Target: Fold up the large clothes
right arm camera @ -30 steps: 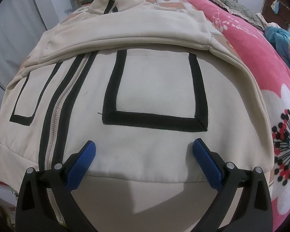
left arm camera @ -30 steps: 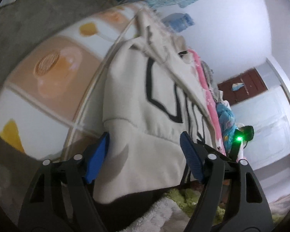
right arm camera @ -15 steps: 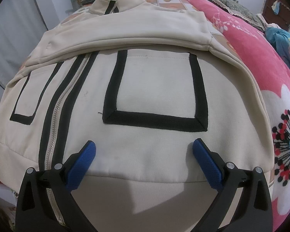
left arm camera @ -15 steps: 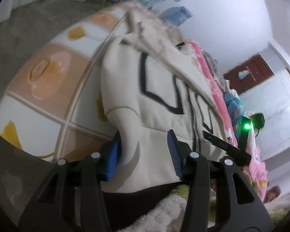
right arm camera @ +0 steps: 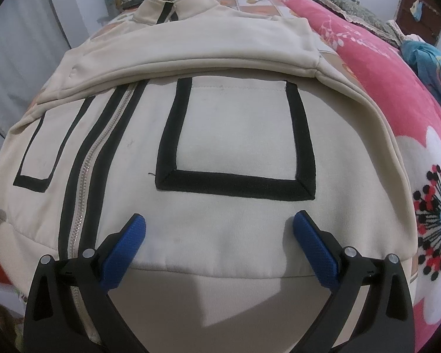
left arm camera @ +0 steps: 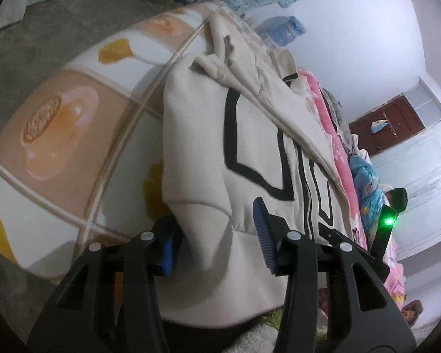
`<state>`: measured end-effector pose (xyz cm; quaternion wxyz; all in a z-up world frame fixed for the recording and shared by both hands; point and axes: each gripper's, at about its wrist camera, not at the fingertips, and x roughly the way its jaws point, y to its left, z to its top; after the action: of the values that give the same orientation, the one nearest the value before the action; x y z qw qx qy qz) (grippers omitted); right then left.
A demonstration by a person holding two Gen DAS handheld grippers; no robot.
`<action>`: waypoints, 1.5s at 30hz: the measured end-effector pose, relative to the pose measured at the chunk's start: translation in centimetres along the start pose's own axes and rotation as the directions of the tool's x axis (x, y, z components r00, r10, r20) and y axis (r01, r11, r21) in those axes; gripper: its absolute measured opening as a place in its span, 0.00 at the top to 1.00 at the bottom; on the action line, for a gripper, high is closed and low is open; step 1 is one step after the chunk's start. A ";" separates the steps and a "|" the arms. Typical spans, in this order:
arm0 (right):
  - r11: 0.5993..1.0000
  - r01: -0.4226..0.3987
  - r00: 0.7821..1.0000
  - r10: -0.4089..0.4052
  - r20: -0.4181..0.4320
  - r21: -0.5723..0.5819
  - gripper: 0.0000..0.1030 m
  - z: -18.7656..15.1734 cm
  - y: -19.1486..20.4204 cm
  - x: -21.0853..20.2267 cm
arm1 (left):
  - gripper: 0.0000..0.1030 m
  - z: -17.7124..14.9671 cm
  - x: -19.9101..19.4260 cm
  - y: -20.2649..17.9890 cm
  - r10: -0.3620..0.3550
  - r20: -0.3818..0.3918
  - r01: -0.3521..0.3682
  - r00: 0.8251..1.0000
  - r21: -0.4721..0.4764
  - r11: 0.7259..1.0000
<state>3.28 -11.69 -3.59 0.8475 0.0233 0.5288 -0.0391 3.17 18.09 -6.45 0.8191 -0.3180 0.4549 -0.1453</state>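
While the right gripper (right arm camera: 219,229) hovered spread above the jacket (right arm camera: 235,135), the left gripper (left arm camera: 213,229) had narrowed, pinching its bunched hem corner near the bed (left arm camera: 58,135) edge.

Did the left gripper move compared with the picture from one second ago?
Yes. The left gripper has slid toward the jacket's corner at the bedsheet side; the hem fold now sits bunched between its narrowed fingers.

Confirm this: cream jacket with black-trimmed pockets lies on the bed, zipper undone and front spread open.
Wrong on the zipper. The right wrist view shows the jacket with its zipper closed, the front panels joined. The rest stands: cream, black-trimmed pockets, lying on the bed.
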 end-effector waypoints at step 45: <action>0.987 -0.082 0.997 0.082 0.009 0.136 0.52 -6.9 -12.5 -7.5 | 0.64 -4.5 1.0 -6.1 0.551 0.037 -0.504 0.833 0.459 0.732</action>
<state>-7.35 -23.30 0.11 0.8458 0.1026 0.5220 -0.0403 0.32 11.19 -4.85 0.8526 0.0307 0.5210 -0.0237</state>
